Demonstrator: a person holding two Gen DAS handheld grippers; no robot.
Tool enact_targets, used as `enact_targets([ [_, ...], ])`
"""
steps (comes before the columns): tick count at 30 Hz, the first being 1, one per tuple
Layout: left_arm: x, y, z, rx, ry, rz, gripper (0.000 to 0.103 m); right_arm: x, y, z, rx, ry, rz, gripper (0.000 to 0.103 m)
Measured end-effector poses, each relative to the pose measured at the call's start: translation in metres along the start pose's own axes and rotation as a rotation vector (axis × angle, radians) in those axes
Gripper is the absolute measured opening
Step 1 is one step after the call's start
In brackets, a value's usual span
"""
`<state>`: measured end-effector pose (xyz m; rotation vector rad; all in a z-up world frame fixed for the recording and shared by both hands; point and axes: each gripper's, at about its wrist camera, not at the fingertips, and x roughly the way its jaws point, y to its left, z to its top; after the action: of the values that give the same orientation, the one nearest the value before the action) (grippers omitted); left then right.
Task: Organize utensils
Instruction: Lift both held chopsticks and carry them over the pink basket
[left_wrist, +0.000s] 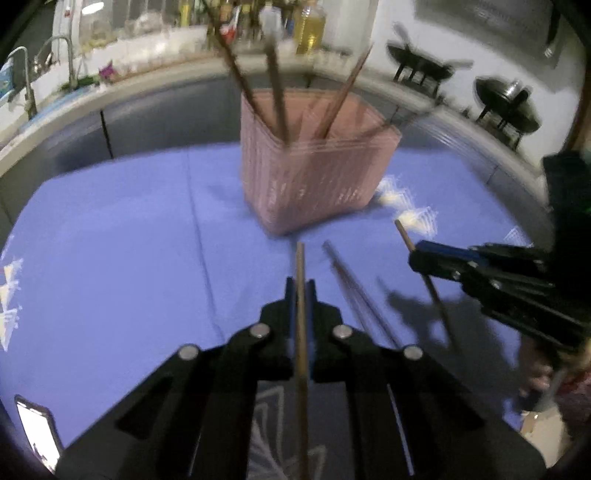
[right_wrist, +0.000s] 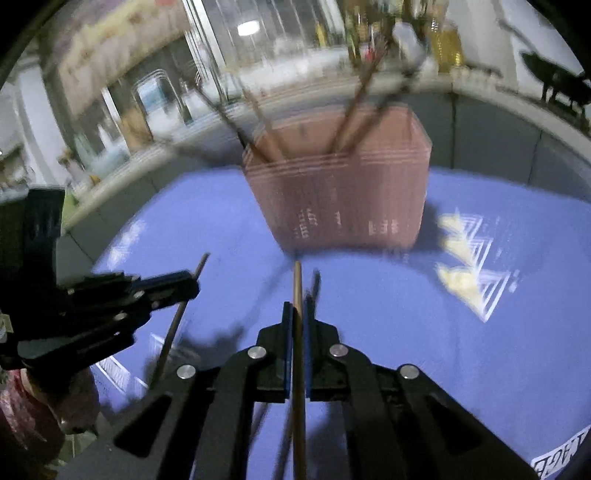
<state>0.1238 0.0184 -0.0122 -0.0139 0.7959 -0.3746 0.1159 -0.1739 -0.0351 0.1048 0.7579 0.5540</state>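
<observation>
— Left wrist view: what does the left gripper (left_wrist: 301, 291) hold?
— One chopstick (left_wrist: 301, 332), clamped between its closed jaws, pointing toward the pink basket (left_wrist: 314, 177) on the blue-covered bench (left_wrist: 110, 240).
— And the right gripper (right_wrist: 298, 314)?
— Clamped on its own chopstick (right_wrist: 298, 332). More chopsticks (left_wrist: 277, 99) stand tilted inside the basket.
</observation>
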Motion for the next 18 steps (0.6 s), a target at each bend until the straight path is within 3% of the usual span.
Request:
enact_targets([
  [5,-0.067,-0.006,0.019,0.004,-0.154,-0.059,0.004,-0.047,0.008,0.023,-0.009,-0.188,0.025,0.005],
  [10,-0.111,-0.01,0.058,-0.002,-0.293,-0.083,0.004,-0.066,0.019,0.057,-0.035,-0.308,0.008,0.005],
  [15,-0.127,-0.015,0.121,-0.014,-0.409,-0.052,0.004,-0.082,0.031,0.101,-0.054,-0.396,0.0,0.005],
  [18,-0.125,-0.017,0.155,-0.015,-0.477,0.017,0.004,-0.089,0.036,0.138,-0.07,-0.469,-0.035,0.005],
])
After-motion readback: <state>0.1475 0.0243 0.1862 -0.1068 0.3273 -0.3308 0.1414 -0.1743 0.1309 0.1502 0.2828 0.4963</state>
